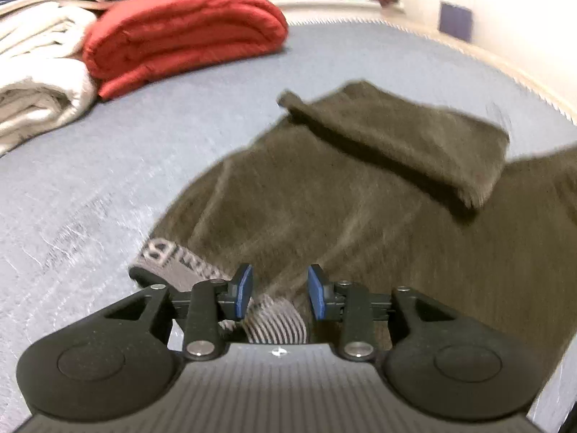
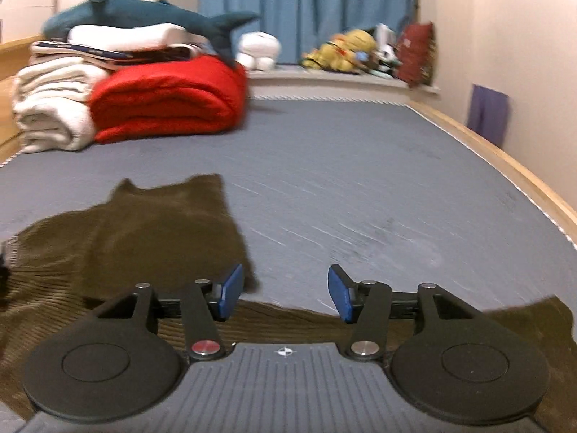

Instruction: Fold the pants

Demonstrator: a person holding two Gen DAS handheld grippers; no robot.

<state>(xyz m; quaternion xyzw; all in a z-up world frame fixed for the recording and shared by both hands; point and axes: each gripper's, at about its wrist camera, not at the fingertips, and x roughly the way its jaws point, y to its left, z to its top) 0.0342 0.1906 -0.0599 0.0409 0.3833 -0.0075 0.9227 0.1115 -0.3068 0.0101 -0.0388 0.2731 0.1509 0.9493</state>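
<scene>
Dark olive corduroy pants (image 1: 324, 195) lie spread on the grey-blue mattress (image 1: 108, 151), one leg end folded back across the top. Their grey lettered waistband (image 1: 169, 259) lies at the near left. My left gripper (image 1: 279, 296) hovers over the waistband edge, its blue pads (image 1: 244, 290) apart and pressing on nothing. In the right wrist view the pants (image 2: 137, 238) lie at the lower left and run under the tool. My right gripper (image 2: 285, 294) stands open above the pants' near edge and bare mattress (image 2: 360, 180), nothing between its pads.
A folded red blanket (image 2: 166, 104) and white towels (image 2: 50, 108) are stacked at the far left, a blue plush shark (image 2: 144, 14) on top. Plush toys (image 2: 342, 52) sit on the sill before a blue curtain. A wooden bed edge (image 2: 505, 166) and a wall run along the right.
</scene>
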